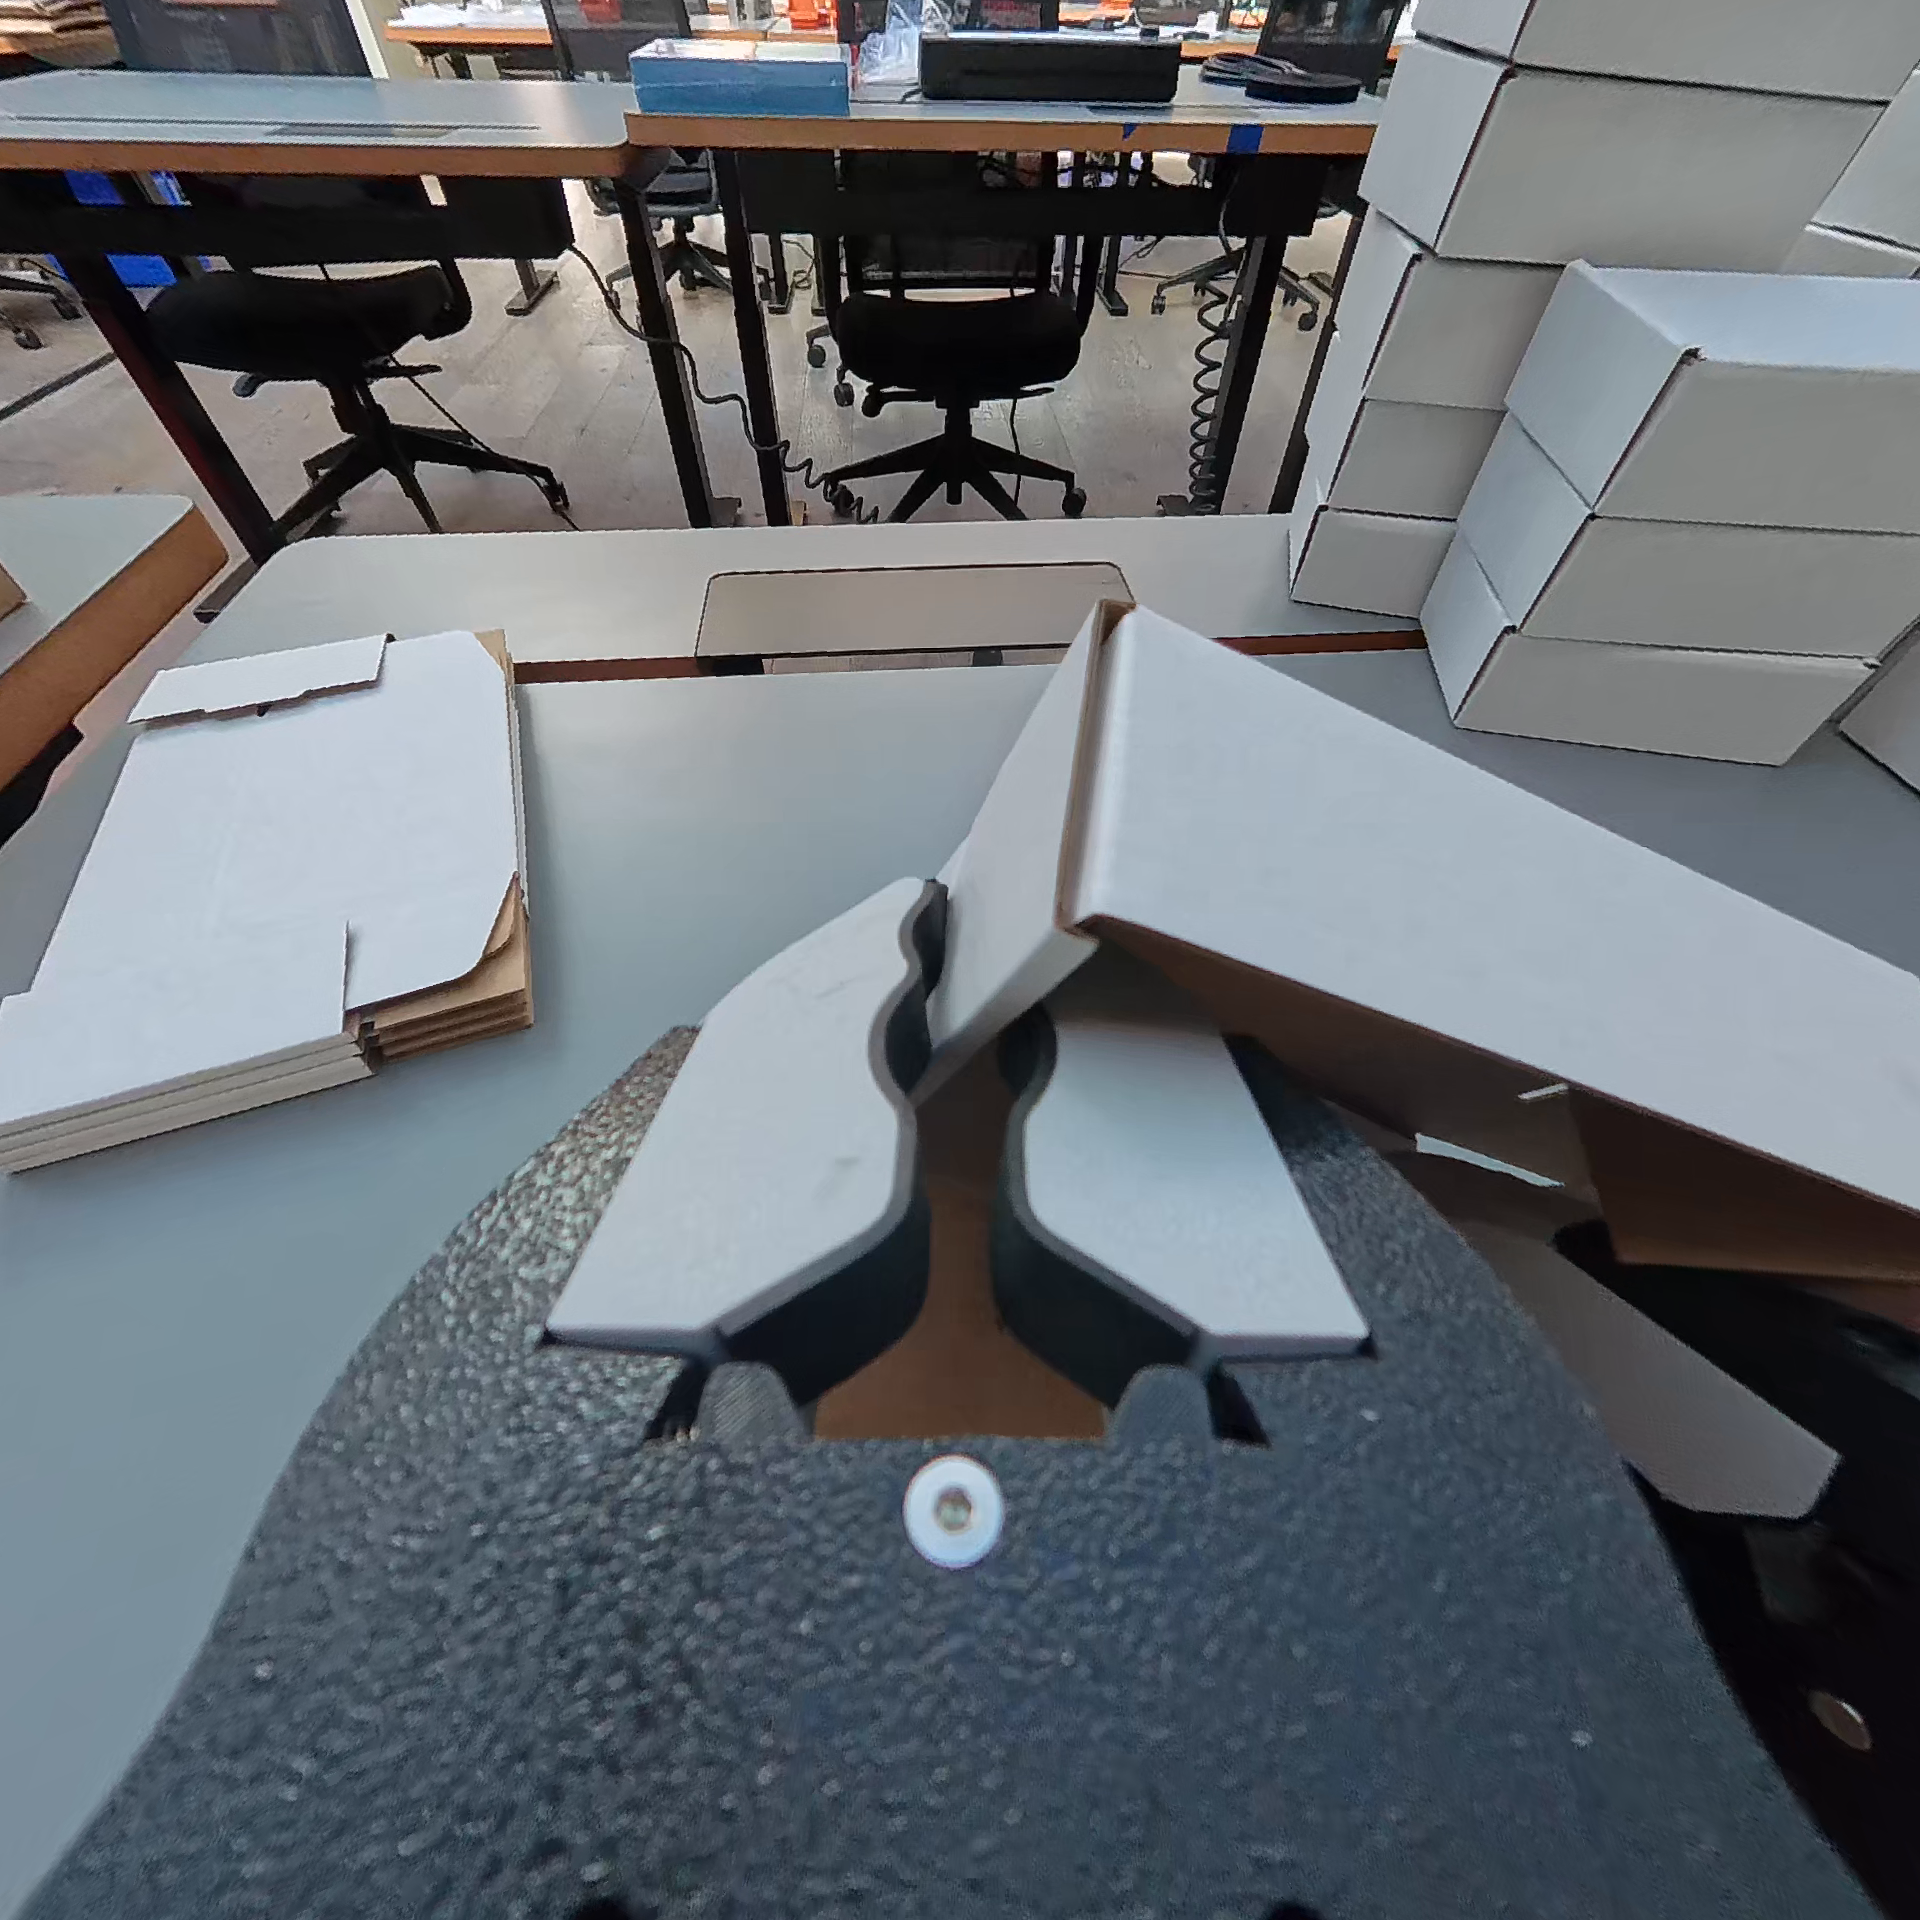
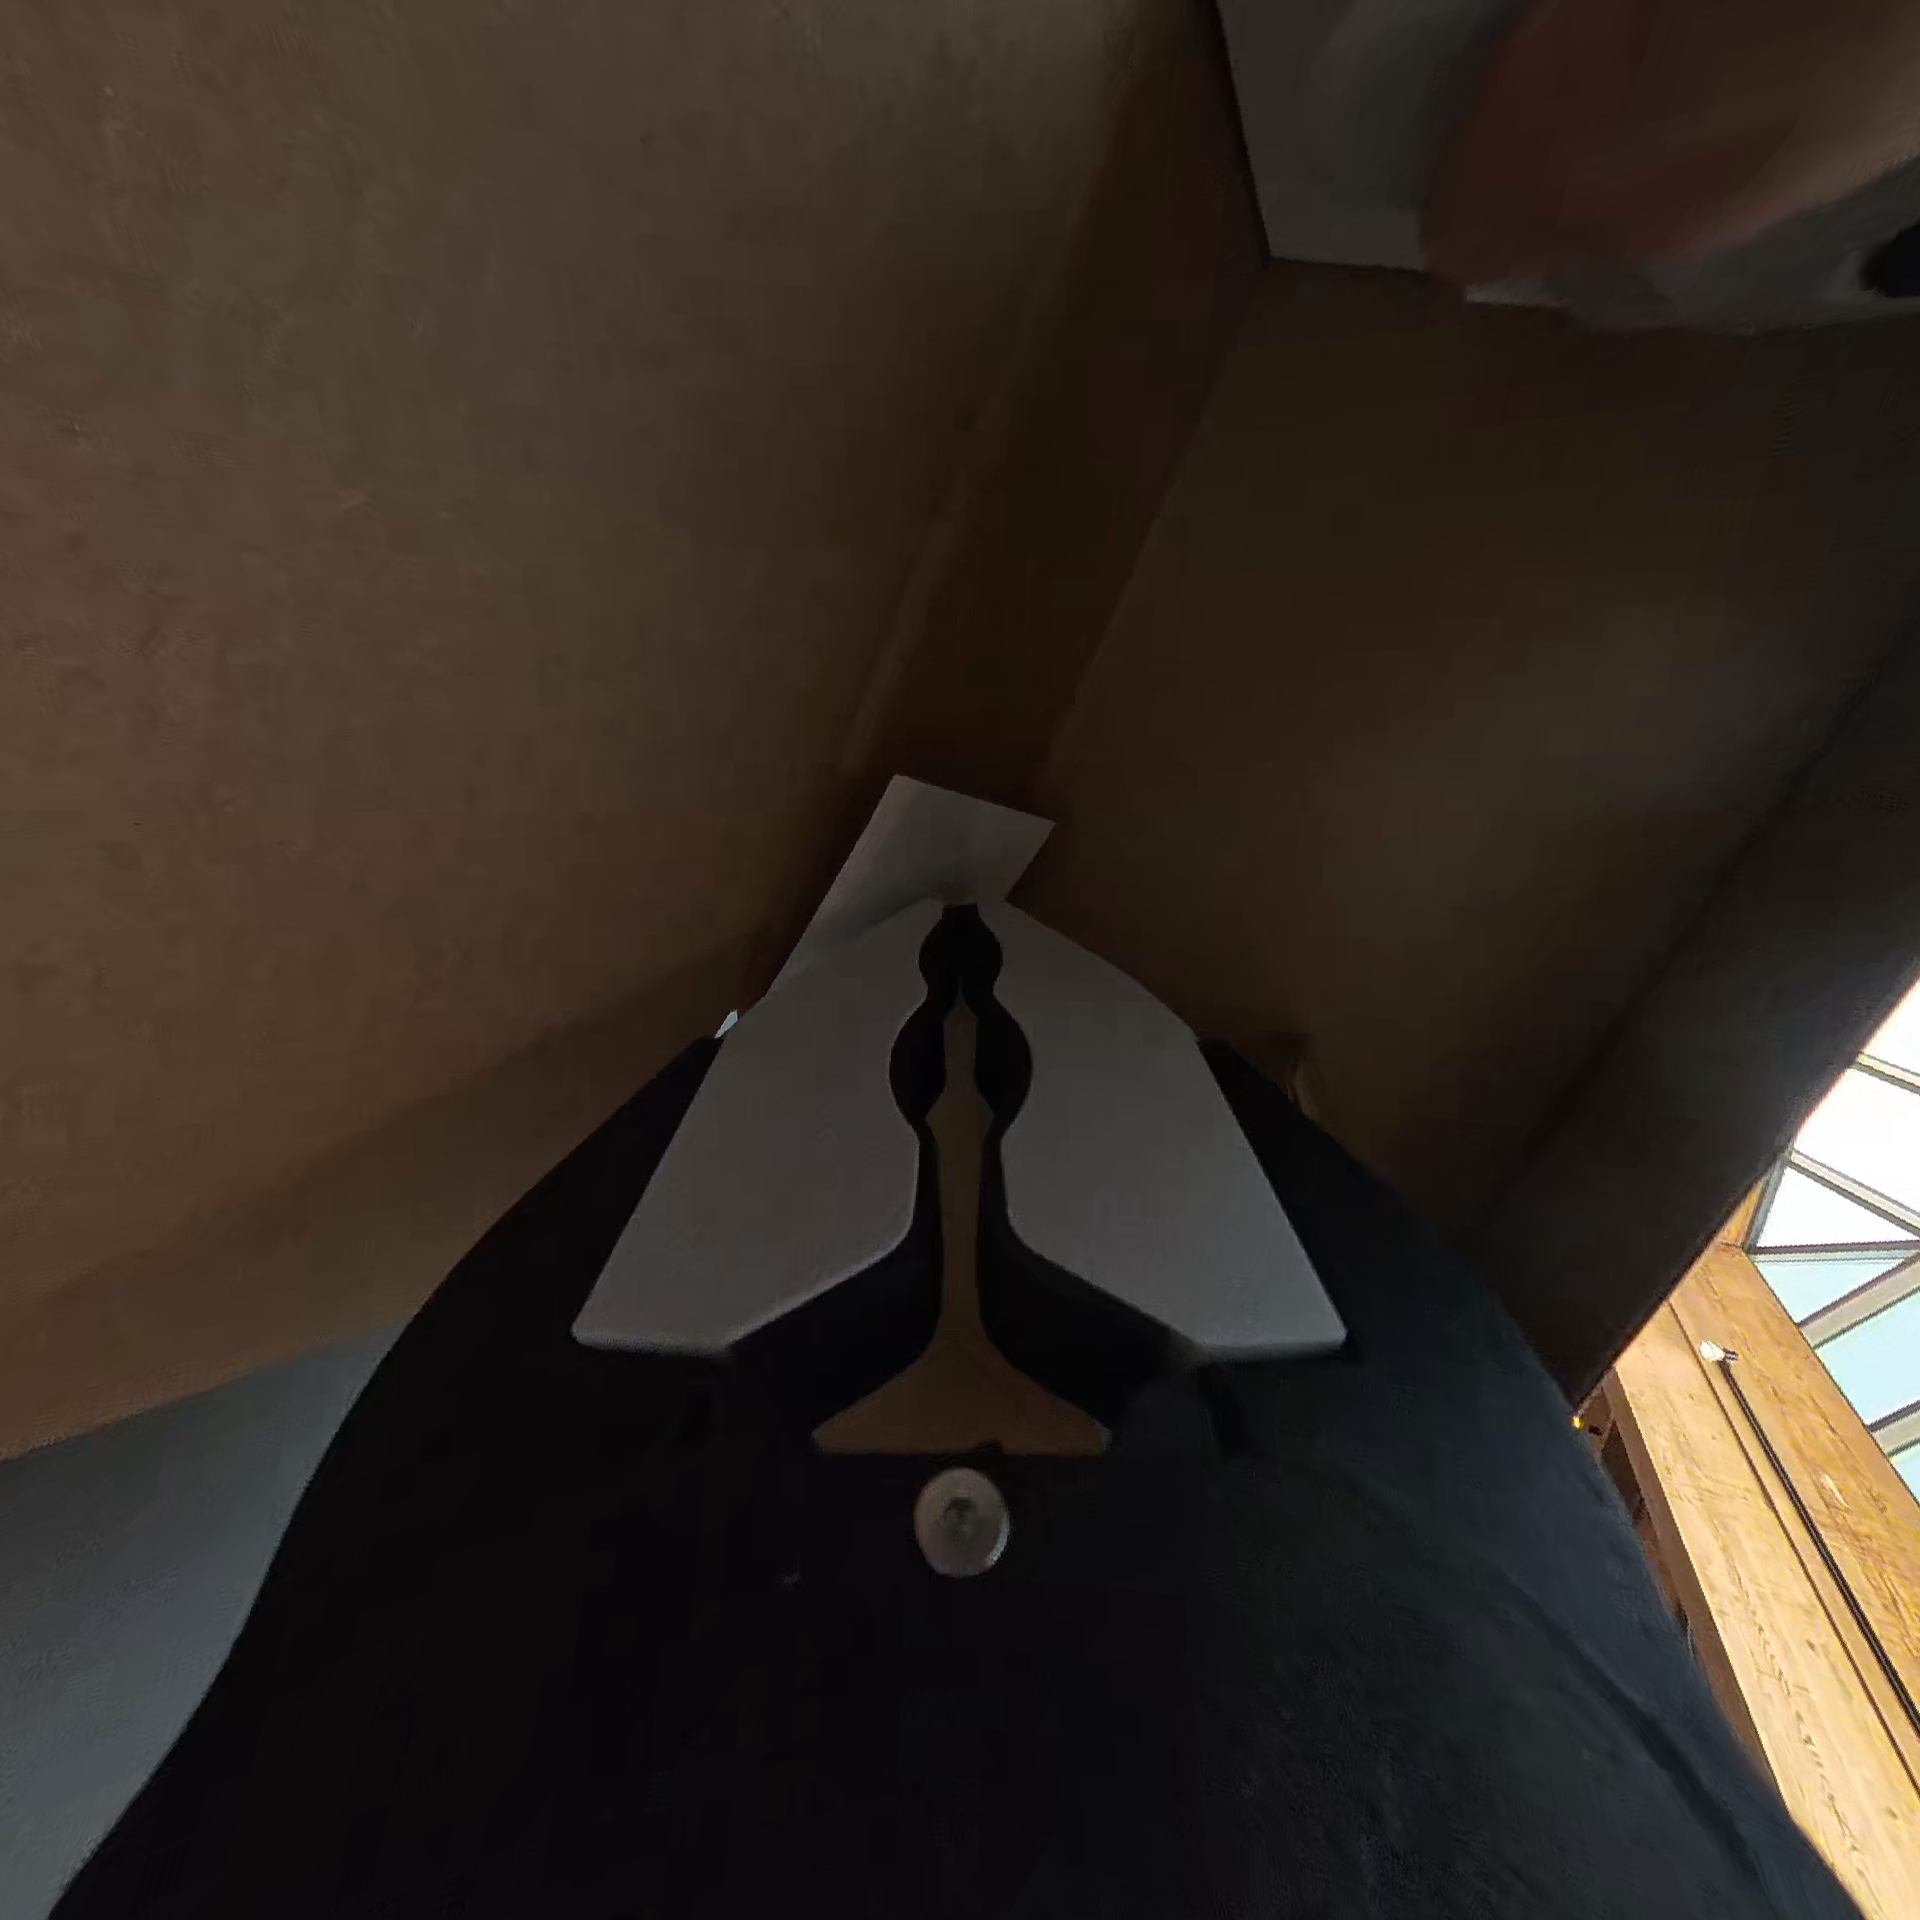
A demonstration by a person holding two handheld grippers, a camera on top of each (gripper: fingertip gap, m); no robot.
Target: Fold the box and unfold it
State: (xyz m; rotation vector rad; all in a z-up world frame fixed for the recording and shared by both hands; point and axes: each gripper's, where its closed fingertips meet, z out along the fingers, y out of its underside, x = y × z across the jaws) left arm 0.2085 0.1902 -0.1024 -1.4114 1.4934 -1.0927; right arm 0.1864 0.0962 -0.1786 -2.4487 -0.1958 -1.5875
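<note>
The box (image 1: 1403, 883), white outside and brown inside, is partly folded and held tilted above the grey table (image 1: 727, 831). My left gripper (image 1: 971, 966) is shut on the box's left end wall, with one finger outside it and the other hidden under the box. In the right wrist view the brown inner side of the box (image 2: 520, 520) fills most of the frame. My right gripper (image 2: 956, 914) is shut on a small white flap (image 2: 961, 842) at an inner corner fold.
A stack of flat cardboard blanks (image 1: 270, 883) lies on the table at the left. Several folded white boxes (image 1: 1662, 520) are piled at the back right. Desks and office chairs (image 1: 956, 332) stand beyond the table's far edge.
</note>
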